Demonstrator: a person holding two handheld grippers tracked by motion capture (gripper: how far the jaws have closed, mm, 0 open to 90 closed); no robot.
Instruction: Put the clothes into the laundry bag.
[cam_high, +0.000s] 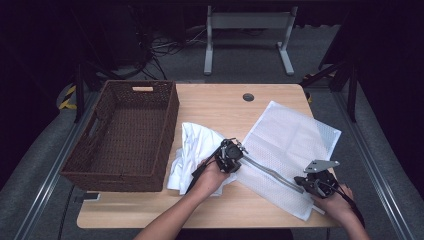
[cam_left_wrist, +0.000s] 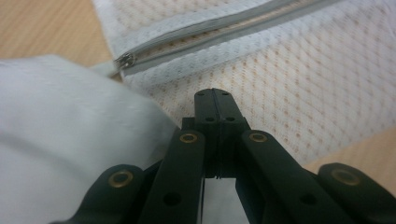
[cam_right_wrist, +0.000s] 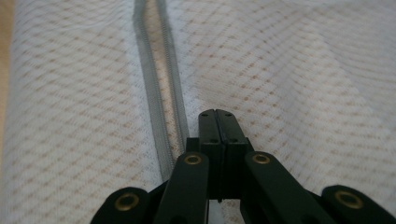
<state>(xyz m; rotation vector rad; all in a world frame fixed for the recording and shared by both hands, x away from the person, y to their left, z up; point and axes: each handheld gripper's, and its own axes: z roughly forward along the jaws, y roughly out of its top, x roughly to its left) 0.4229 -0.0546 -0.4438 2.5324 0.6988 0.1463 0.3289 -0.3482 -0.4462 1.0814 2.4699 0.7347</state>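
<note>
A white mesh laundry bag (cam_high: 290, 140) lies flat on the right half of the wooden table (cam_high: 215, 105), its grey zipper (cam_high: 270, 172) running along the near edge. A crumpled white garment (cam_high: 192, 150) lies just left of it. My left gripper (cam_high: 236, 154) is shut at the bag's left corner, between garment and bag; its closed tips (cam_left_wrist: 214, 93) hover over the mesh (cam_left_wrist: 289, 88), with the zipper slider (cam_left_wrist: 125, 60) ahead and the garment (cam_left_wrist: 60, 140) beside them. My right gripper (cam_high: 303, 182) is shut near the zipper's right end; its tips (cam_right_wrist: 217, 113) sit just right of the parted zipper (cam_right_wrist: 161, 93).
A large brown wicker basket (cam_high: 125, 132) stands on the table's left side, right next to the garment. A round cable hole (cam_high: 248, 97) sits near the far edge. Bare wood shows along the front edge between my two forearms.
</note>
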